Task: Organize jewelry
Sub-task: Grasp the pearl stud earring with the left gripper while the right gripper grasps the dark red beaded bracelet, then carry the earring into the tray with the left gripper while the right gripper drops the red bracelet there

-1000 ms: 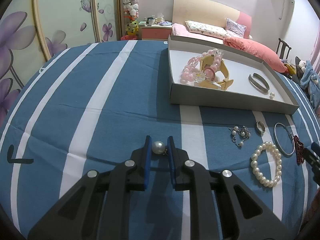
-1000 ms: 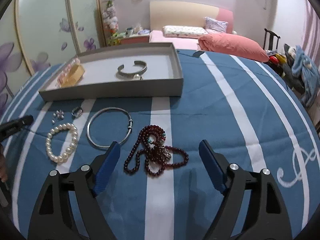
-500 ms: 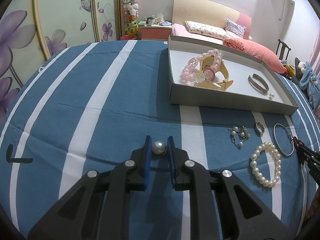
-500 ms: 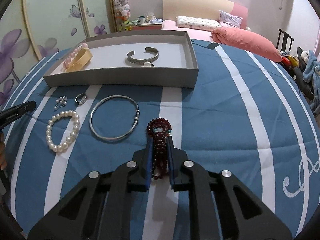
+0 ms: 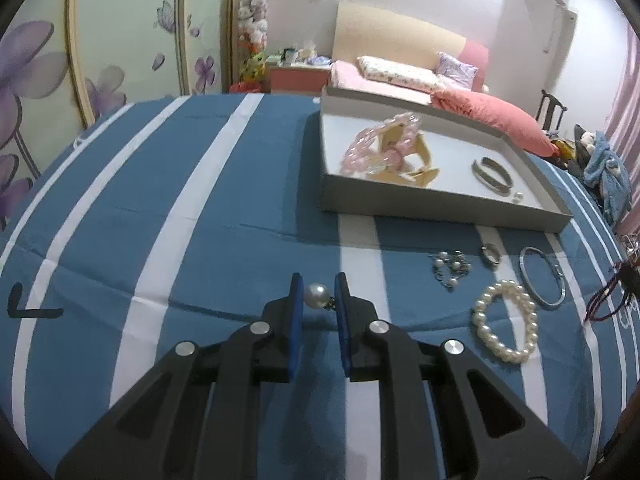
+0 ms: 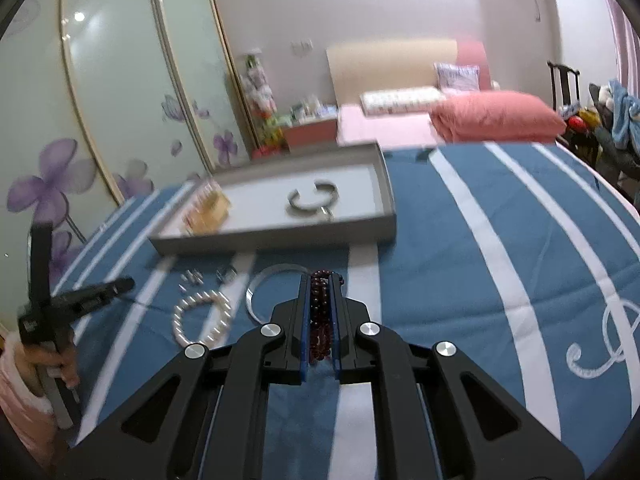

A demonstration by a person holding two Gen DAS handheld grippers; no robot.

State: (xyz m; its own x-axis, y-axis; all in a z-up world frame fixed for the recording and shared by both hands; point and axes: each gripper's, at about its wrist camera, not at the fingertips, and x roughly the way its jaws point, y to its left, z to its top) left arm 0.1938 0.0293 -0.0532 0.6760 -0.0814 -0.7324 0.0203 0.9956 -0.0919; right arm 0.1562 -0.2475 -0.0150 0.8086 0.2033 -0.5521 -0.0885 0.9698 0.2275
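Note:
My left gripper (image 5: 318, 286) is shut on a pearl earring (image 5: 317, 295) above the blue striped cloth. My right gripper (image 6: 320, 280) is shut on a dark red bead necklace (image 6: 319, 312) and holds it lifted off the cloth; the necklace also shows hanging at the right edge of the left wrist view (image 5: 608, 300). The grey tray (image 5: 440, 204) holds a pink bead bracelet (image 5: 376, 148), a yellow clip (image 5: 416, 172), a silver cuff (image 5: 492, 172) and a small pearl (image 5: 517, 197). A pearl bracelet (image 5: 505, 326), a silver bangle (image 5: 542, 276), a ring (image 5: 492, 254) and pearl earrings (image 5: 450, 270) lie on the cloth.
The same tray (image 6: 280, 236) shows ahead of my right gripper, with the pearl bracelet (image 6: 202, 318) and bangle (image 6: 256, 288) to its left. The left gripper (image 6: 100, 292) appears at the far left of that view. A bed with a pink pillow (image 6: 496, 116) stands behind.
My right gripper closed on the red bead necklace and has lifted it off the cloth, tilting upward. My left gripper still holds the pearl earring and has barely moved.

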